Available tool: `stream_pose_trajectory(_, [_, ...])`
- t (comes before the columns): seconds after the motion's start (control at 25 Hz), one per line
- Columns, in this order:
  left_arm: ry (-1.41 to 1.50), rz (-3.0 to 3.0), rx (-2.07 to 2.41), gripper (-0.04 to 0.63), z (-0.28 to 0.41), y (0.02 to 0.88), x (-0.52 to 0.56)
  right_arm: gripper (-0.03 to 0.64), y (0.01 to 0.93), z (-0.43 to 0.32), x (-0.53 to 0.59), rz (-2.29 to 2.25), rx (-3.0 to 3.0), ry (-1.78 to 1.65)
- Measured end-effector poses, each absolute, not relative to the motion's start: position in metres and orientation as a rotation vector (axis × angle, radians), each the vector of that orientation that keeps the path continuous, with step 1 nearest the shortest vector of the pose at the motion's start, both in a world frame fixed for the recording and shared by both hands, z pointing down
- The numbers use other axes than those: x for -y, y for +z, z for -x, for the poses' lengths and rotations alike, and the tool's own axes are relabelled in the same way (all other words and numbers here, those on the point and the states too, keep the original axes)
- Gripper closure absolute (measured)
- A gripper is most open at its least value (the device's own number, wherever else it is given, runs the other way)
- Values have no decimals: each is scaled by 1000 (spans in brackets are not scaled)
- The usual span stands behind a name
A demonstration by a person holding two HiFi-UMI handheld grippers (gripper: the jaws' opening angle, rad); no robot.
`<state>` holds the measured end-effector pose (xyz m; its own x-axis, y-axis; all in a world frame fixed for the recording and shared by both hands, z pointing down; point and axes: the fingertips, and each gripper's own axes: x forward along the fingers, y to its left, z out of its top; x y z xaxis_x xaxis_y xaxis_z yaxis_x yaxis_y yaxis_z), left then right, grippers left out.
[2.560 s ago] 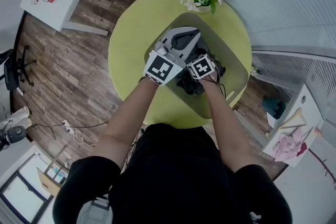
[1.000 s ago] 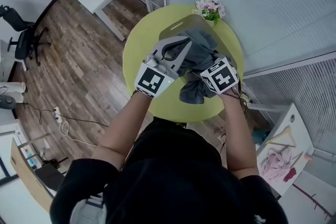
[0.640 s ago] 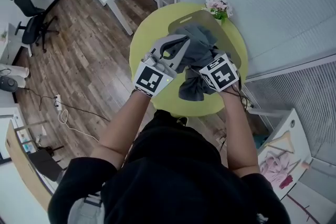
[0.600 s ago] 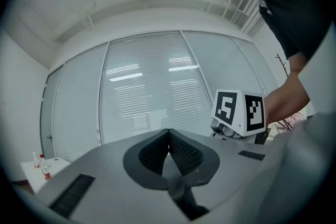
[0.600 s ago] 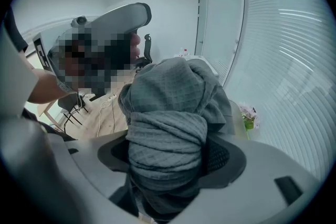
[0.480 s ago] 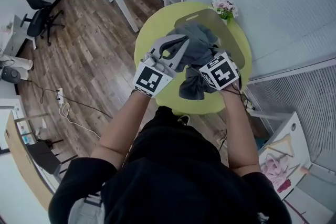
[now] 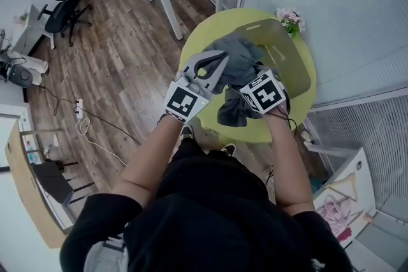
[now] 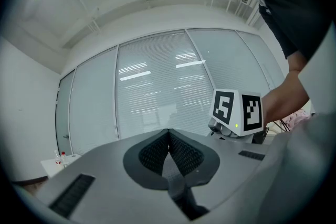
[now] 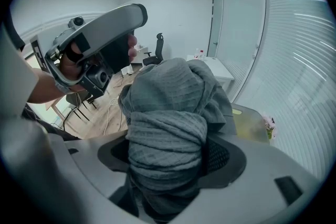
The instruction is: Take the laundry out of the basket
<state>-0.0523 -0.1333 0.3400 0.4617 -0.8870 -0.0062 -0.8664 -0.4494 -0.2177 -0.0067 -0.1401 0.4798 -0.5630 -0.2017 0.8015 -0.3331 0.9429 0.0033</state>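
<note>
Grey knit laundry sits bunched in the grip of the right tongs, near the basket; left tongs clenched together.

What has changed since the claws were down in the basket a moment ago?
Both claws have risen out of the basket, lifting the grey garment up out of it. The right claw is clamped on a thick bunch of it, the left claw on a thin edge. Over the last second both grips held. The basket stays on the yellow-green table.

Grey waffle-knit laundry, olive basket, yellow-green table, brown wood-plank floor.
</note>
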Motion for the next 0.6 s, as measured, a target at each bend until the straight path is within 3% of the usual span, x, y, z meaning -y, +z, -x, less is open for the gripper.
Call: stream_pose_trajectory(0.6, [-161,2684,-1389,586,117,395,152,259,542,78,129,-440,2085,316])
